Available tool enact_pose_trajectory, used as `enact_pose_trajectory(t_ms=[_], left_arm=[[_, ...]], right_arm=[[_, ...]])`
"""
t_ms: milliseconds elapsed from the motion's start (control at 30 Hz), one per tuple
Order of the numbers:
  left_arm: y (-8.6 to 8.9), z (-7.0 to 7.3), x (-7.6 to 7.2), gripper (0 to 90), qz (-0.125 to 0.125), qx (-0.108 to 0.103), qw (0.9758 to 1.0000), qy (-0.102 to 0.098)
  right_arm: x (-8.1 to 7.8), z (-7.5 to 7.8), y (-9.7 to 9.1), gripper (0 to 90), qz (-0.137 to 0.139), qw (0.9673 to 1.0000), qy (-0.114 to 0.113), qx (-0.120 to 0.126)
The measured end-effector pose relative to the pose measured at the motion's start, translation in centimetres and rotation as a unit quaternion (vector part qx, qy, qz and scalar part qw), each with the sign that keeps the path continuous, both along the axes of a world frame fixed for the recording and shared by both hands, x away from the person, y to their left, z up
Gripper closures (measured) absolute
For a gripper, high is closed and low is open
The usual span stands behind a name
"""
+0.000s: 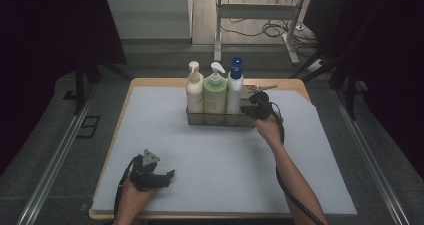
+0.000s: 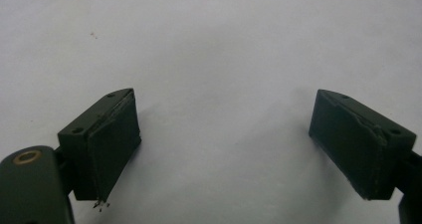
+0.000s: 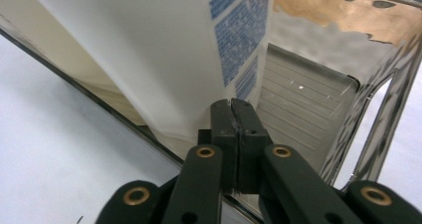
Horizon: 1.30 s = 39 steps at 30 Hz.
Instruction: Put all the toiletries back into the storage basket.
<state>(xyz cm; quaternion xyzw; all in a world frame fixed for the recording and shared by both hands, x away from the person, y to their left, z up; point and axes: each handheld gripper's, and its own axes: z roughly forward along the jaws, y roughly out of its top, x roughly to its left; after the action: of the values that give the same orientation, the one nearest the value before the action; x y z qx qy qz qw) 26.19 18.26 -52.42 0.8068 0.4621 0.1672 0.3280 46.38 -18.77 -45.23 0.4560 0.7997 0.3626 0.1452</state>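
- Right claw (image 1: pixel 254 106): jaws pressed flat together, nothing visibly between the pads in the right gripper view. It sits at the right end of the metal caddy (image 1: pixel 196 118), tips just over the near rim (image 3: pixel 119 117) next to the white bottle.
- Caddy is at the far centre of the surface (image 1: pixel 165 135), long axis running left-right. Three pump bottles stand upright in a row: cream bottle (image 1: pixel 194 91) left, green bottle (image 1: pixel 215 94) middle, white bottle with blue cap (image 1: pixel 234 85) right.
- White bottle (image 3: pixel 164 59) lies just left and far of the right claw, touching or nearly so; can't tell which.
- Empty slot of the caddy floor (image 3: pixel 303 114) is to the right of that bottle.
- Left claw (image 1: pixel 159 177): jaws wide apart, empty, over bare surface (image 2: pixel 214 45) at near left, well apart from the caddy.
- Right hand is clearly nearer. My read: the jaws must spread before any grab on the bottle.
- Open room: plenty near and left; caddy wall and neighbouring green bottle limit sideways moves.
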Motion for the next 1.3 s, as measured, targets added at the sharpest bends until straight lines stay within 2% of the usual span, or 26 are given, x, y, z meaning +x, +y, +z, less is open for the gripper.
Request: enact_pose_trajectory(t_ms=[400,833,1033,1300], left_arm=[[0.0,0.0,0.0,12.1,0.0,0.0,1.0,0.0],[0.0,0.0,0.0,12.1,0.0,0.0,1.0,0.0],[0.0,0.0,0.0,12.1,0.0,0.0,1.0,0.0],[0.0,0.0,0.0,12.1,0.0,0.0,1.0,-0.001]], right_arm=[[-0.6,0.3,0.0,76.5,-0.003,0.9995,-0.016,-0.027],[-1.6,1.4,-0.7,58.3,-0.002,0.9991,-0.031,-0.03],[-2.4,2.2,-1.3,45.0,0.0,0.9989,-0.04,-0.024],[-3.5,2.6,-1.8,33.3,0.014,0.9986,-0.045,-0.024]])
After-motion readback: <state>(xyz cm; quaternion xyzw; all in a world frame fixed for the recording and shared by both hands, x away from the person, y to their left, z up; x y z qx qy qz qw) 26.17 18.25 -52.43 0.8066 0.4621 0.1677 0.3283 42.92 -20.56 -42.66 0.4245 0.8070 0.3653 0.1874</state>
